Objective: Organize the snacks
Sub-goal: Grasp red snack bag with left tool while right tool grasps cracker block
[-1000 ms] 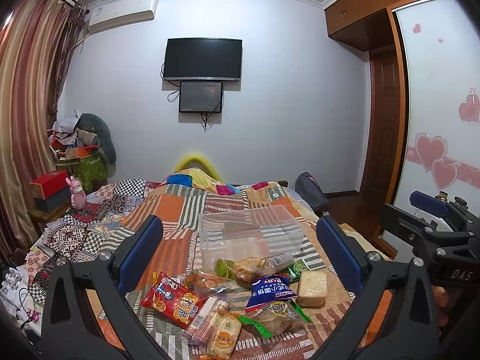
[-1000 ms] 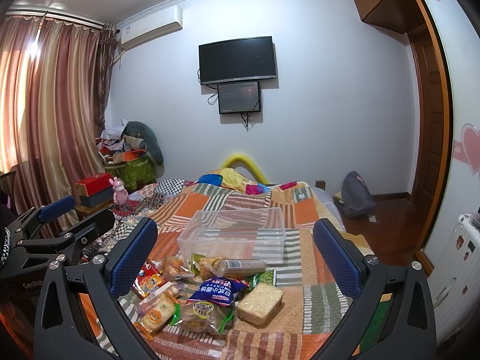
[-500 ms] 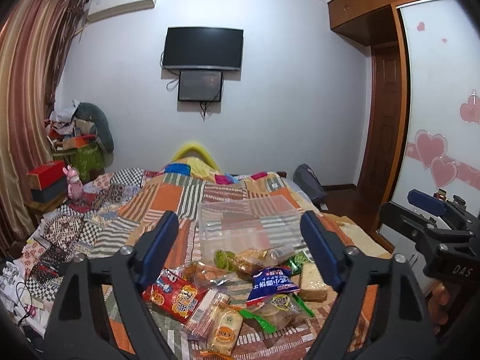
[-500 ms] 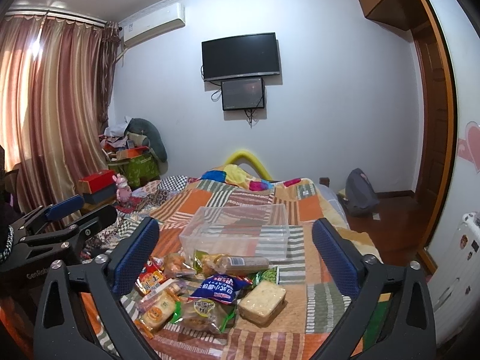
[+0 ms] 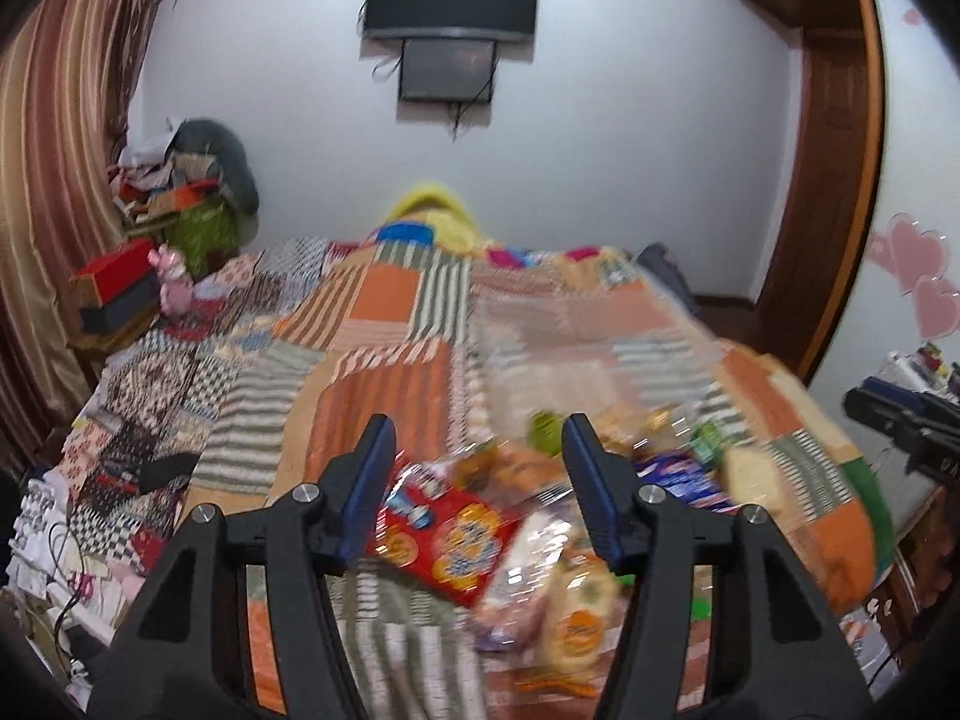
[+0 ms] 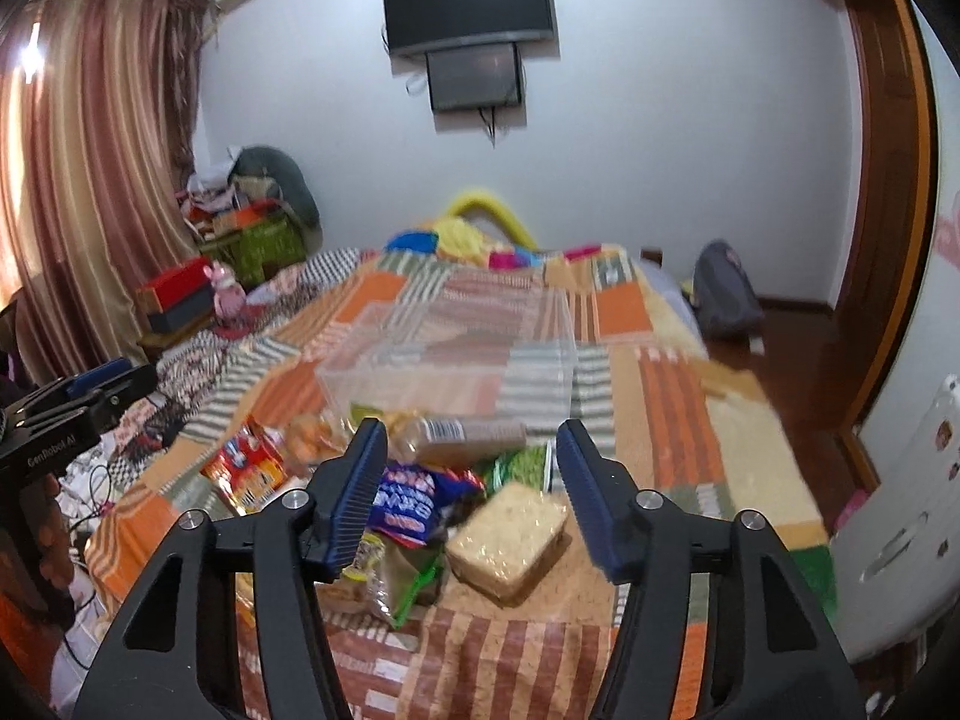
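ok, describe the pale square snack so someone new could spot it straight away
Start at the clear plastic bin on the patchwork bedspread; the snack pile lies just in front of it. At the pile's right edge sits the wrapped bread slab, beside the blue packet. It is the only plain beige, blocky item; its neighbours are all colourful printed bags.

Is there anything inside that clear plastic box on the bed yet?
The clear plastic box looks empty: only the patchwork bedspread shows through its walls. The snacks lie piled against its near side, which hides the box's lowest front edge.
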Tool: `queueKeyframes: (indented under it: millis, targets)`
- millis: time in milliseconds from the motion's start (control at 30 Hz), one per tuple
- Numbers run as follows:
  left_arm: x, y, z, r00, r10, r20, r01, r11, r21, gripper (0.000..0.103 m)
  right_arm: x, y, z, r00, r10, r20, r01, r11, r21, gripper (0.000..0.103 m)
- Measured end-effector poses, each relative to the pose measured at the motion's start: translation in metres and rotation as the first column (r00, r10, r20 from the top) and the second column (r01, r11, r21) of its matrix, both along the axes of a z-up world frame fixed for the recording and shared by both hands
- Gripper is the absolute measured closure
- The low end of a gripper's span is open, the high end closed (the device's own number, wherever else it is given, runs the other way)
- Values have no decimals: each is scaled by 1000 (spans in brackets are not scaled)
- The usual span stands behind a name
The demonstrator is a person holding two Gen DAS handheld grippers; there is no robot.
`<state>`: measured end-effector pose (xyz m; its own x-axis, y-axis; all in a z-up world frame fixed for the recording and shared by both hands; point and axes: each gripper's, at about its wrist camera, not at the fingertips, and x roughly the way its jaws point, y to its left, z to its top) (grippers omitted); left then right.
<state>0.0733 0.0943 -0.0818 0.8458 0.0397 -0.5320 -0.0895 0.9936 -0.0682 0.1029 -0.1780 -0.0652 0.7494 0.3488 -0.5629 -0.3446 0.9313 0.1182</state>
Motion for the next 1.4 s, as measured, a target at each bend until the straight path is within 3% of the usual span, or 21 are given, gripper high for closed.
queueKeyframes:
  millis: [267, 567, 700, 800, 933, 1100, 1200, 1300, 1400]
  targets:
    - [38, 38, -69, 981, 34, -189, -41, 999, -32, 40, 28, 0, -37, 990, -17, -141, 12, 999, -32, 48]
    - [68, 42, -127, 951, 27, -307, -47, 997, -58, 29, 50, 2, -75, 966, -11, -257, -1, 999, -46, 47]
    - [71, 35, -133, 952, 11, -306, -32, 998, -62, 10, 47, 7, -76, 971, -11, -238, -8, 997, -80, 39]
    - [75, 25, -136, 952, 6, -307, -16, 999, -29, 2, 46, 12, -76, 973, -4, -230, -20, 995, -100, 29]
    - [82, 17, -142, 950, 2, -311, -5, 1000, -8, 0, 47, 13, -78, 977, -22, -212, -9, 989, -146, 26]
    - [84, 27, -146, 941, -7, -338, -21, 997, -79, 0, 51, -3, -85, 957, -29, -290, 12, 998, -61, 26]
    - [83, 24, -147, 942, 7, -334, -32, 997, -72, 0, 52, -6, -89, 948, -18, -319, 10, 1000, -29, 25]
    - [86, 16, -147, 941, 3, -339, -22, 998, -55, 0, 53, 3, -90, 947, -16, -321, -1, 999, -53, 25]
    - [95, 17, -153, 930, -24, -366, -16, 994, -106, 0, 57, 12, -93, 947, -17, -320, -12, 996, -89, 24]
